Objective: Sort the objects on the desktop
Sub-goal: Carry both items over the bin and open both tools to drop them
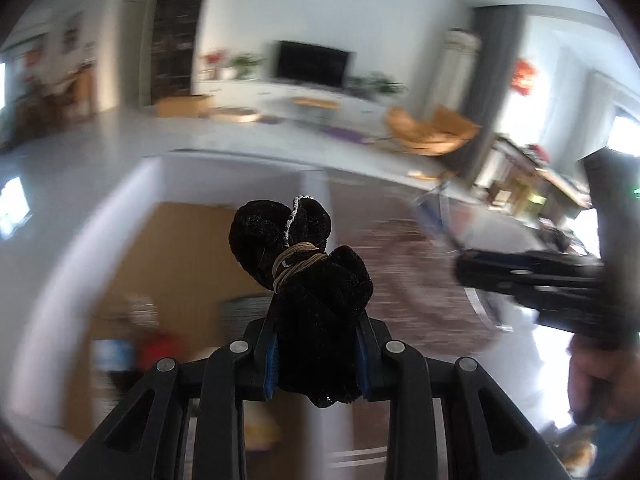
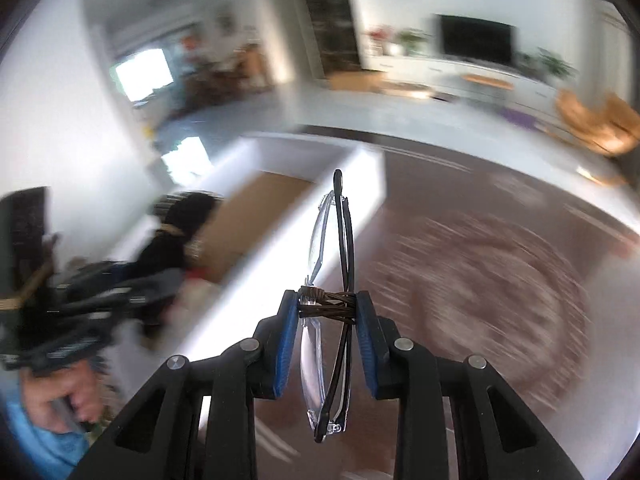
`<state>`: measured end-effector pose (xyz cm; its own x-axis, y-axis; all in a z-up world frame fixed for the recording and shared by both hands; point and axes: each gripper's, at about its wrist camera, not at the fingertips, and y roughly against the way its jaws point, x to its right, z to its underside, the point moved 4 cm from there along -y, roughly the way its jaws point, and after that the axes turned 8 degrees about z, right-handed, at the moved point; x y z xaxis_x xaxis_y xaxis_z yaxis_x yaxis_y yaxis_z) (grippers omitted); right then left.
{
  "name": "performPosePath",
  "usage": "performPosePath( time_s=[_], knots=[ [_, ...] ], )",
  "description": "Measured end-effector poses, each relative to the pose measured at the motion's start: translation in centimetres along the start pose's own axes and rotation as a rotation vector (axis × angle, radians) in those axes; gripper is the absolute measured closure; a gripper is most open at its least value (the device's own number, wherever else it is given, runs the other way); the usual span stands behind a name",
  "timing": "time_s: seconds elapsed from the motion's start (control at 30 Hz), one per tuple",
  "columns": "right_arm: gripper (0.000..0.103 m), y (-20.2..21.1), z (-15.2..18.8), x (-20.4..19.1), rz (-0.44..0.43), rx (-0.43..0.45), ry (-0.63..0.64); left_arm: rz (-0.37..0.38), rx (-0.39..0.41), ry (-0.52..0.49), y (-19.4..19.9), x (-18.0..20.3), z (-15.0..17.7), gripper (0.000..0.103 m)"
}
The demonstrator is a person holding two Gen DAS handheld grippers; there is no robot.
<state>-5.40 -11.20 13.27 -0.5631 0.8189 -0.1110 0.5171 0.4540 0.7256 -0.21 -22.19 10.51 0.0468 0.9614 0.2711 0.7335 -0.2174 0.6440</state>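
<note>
blurred living room; left hand-held gripper (image 1: 316, 356) around black pouch (image 1: 308, 264), right hand-held gripper (image 2: 327, 344) around glasses (image 2: 332, 300)

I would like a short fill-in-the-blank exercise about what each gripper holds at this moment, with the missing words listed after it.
1. The left gripper is shut on a fluffy ___ cloth bundle tied with tan string.
2. The right gripper is shut on a folded pair of ___ with clear lenses and dark arms.
3. Brown cord is wound around the folded frame between the ___ finger pads.

Missing words: black; glasses; blue
</note>
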Motion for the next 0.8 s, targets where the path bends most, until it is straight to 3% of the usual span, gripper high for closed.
performPosePath(
  time_s=[0.13,0.2,0.3,0.33,0.37,0.4,0.43,0.47,0.5,0.7,0.8],
  knots=[
    [0.074,-4.0,-2.3,-9.0,-0.076,-0.021,0.099,-0.121,-0.082,0.089,-0.3,-7.7,1.2,0.074],
    [0.074,-5.9,-2.4,-11.4,-0.089,-0.051,0.123,-0.155,-0.124,0.117,-0.7,-10.0,2.2,0.073],
    [0.072,-9.2,-1.1,-14.0,-0.104,-0.136,0.153,-0.195,-0.211,0.147,-1.9,-11.8,3.9,0.065],
    [0.071,-10.6,-0.2,-14.7,-0.111,-0.188,0.155,-0.209,-0.233,0.148,-2.3,-12.1,4.5,0.056],
    [0.069,-11.4,0.3,-15.0,-0.107,-0.223,0.158,-0.216,-0.242,0.146,-2.3,-12.2,4.8,0.039],
    [0.059,-12.1,0.8,-15.0,-0.099,-0.249,0.162,-0.222,-0.246,0.139,-2.4,-12.1,5.2,0.028],
    [0.051,-12.5,1.3,-15.0,-0.088,-0.271,0.171,-0.227,-0.237,0.131,-2.2,-11.9,5.4,0.015],
    [0.032,-12.4,1.5,-15.0,-0.085,-0.275,0.178,-0.233,-0.221,0.118,-2.0,-11.6,5.6,0.012],
    [0.018,-12.0,1.6,-14.8,-0.084,-0.265,0.183,-0.235,-0.213,0.112,-2.0,-11.4,5.5,0.012],
    [0.012,-9.0,0.2,-11.8,-0.021,-0.172,0.189,-0.247,-0.130,0.129,-0.3,-10.7,5.2,0.012],
    [0.010,-7.6,-0.2,-11.0,0.017,-0.119,0.213,-0.275,-0.049,0.169,1.5,-11.2,4.5,0.011]
  ],
)
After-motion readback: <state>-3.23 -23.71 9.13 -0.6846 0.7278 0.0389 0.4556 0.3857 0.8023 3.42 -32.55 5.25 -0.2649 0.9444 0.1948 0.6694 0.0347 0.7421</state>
